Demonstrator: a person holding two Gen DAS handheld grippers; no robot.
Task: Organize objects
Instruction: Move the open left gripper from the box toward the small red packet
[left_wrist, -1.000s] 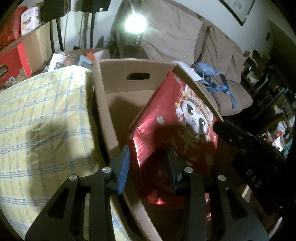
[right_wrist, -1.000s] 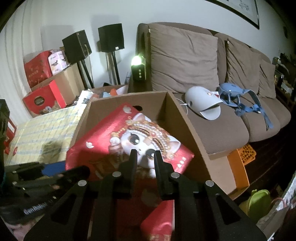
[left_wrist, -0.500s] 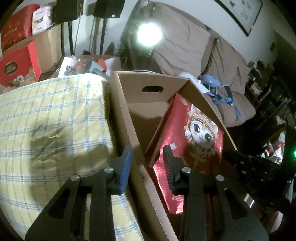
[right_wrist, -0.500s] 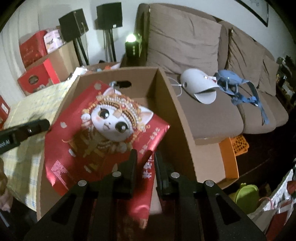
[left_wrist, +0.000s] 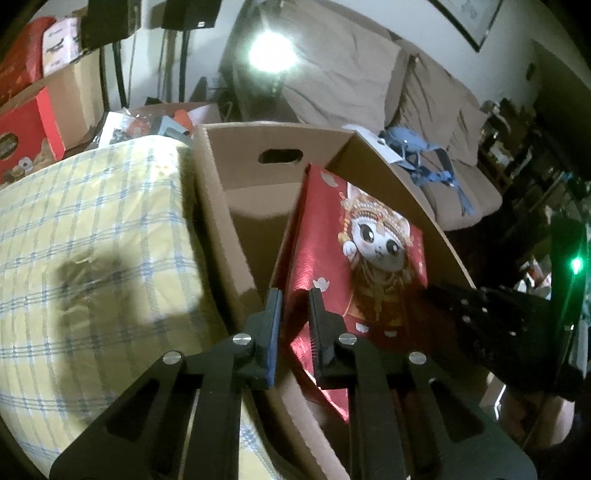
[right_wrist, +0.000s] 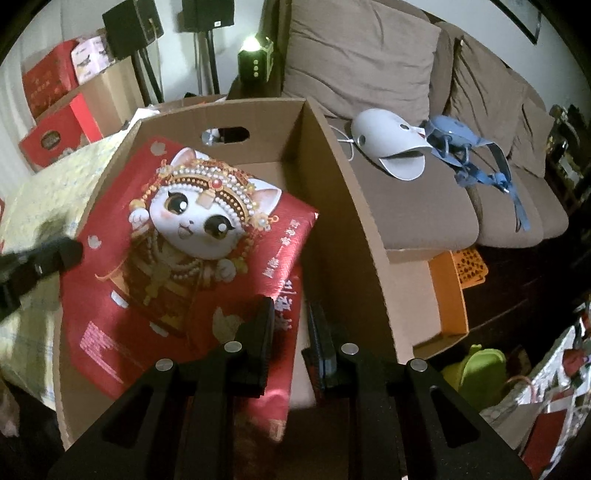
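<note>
Red cat-print gift bag (right_wrist: 192, 258) tilted inside the open cardboard box (right_wrist: 354, 206), leaning across it toward the wall nearest the yellow plaid cloth (left_wrist: 92, 236). Right gripper (right_wrist: 290, 325) clamped on the bag's near edge. Left gripper (left_wrist: 293, 317) at the bag's corner, jaws just closing in; actual pinch impossible to tell.

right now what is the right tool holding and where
The red cat-print bag, pinched at its lower edge by the right tool.

2 wrist views look steeply down, perhaps sharing cardboard box (left_wrist: 236, 229).
</note>
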